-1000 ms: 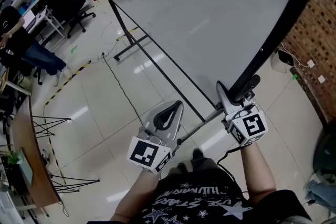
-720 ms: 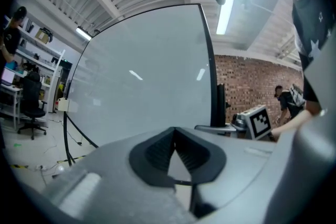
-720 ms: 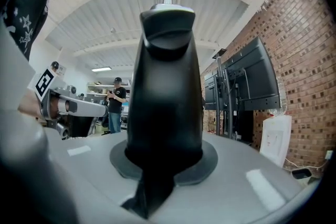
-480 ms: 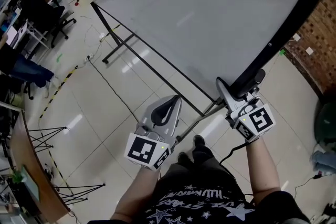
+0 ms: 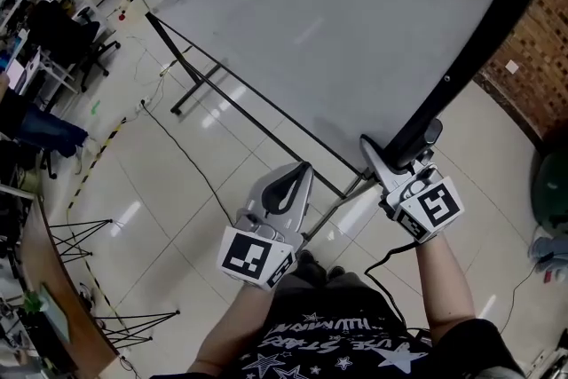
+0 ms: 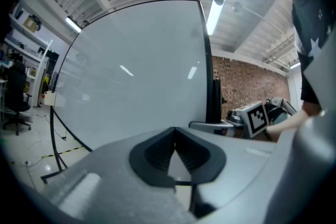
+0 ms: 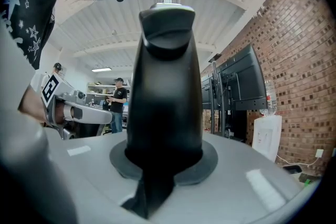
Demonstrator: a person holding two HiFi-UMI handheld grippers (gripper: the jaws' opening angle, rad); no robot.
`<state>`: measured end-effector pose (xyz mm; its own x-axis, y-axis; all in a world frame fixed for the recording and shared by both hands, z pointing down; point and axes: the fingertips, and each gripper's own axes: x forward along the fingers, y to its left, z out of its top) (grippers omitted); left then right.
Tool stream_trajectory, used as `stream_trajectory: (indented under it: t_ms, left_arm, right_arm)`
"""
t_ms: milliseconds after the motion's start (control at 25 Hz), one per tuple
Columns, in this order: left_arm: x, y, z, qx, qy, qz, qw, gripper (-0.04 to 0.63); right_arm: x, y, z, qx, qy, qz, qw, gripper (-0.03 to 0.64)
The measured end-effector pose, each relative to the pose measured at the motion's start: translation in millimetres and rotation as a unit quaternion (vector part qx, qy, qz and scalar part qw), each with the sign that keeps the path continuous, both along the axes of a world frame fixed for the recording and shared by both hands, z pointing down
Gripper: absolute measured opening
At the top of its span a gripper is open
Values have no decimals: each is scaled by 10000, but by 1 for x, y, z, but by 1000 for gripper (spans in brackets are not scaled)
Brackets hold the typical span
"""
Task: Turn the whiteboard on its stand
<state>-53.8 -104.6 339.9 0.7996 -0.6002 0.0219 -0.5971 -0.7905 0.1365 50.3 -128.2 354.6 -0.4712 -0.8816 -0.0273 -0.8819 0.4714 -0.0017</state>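
Observation:
The big whiteboard (image 5: 337,13) with its black frame (image 5: 470,58) fills the upper half of the head view, tilted on its black stand (image 5: 222,75). My right gripper (image 5: 401,157) is shut on the lower end of the frame's edge. In the right gripper view that black frame (image 7: 165,86) stands between the jaws and hides the fingertips. My left gripper (image 5: 293,177) hangs in the air left of it, clear of the board, with its pads together and nothing in them. The white board face (image 6: 131,76) shows ahead in the left gripper view.
A brick wall (image 5: 541,40) runs at the right. A black cable (image 5: 186,160) crosses the tiled floor. Desks and office chairs (image 5: 62,31) stand at the far left, and wire stands (image 5: 80,235) nearer. A person (image 7: 118,99) stands far off, and monitors on a rack (image 7: 241,81) line the wall.
The board and its stand have slid left and up in the head view. My right gripper has kept its hold on the frame. The left gripper has hardly moved.

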Motion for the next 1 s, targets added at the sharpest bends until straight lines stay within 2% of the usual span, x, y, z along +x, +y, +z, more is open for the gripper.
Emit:
stream_trajectory:
  t_ms: [240, 400, 600, 800, 1000]
  left_arm:
    - [19, 23, -1, 79, -29, 213, 9997, 3]
    - [37, 42, 7, 12, -22, 531, 9986, 3]
    - [61, 55, 4, 1, 48, 1002, 9950, 3]
    - [79, 72, 8, -61, -50, 1496, 9887, 3]
    - [95, 84, 8, 15, -131, 1686, 9856, 3]
  right_arm:
    - [10, 24, 0, 72, -18, 59, 10000, 81]
    - [17, 41, 5, 47, -17, 54, 10000, 81]
    - [29, 62, 3, 39, -14, 23, 10000, 81]
    - [33, 82, 1, -72, -60, -2, 10000, 81]
    - [47, 104, -1, -24, -16, 27, 10000, 81]
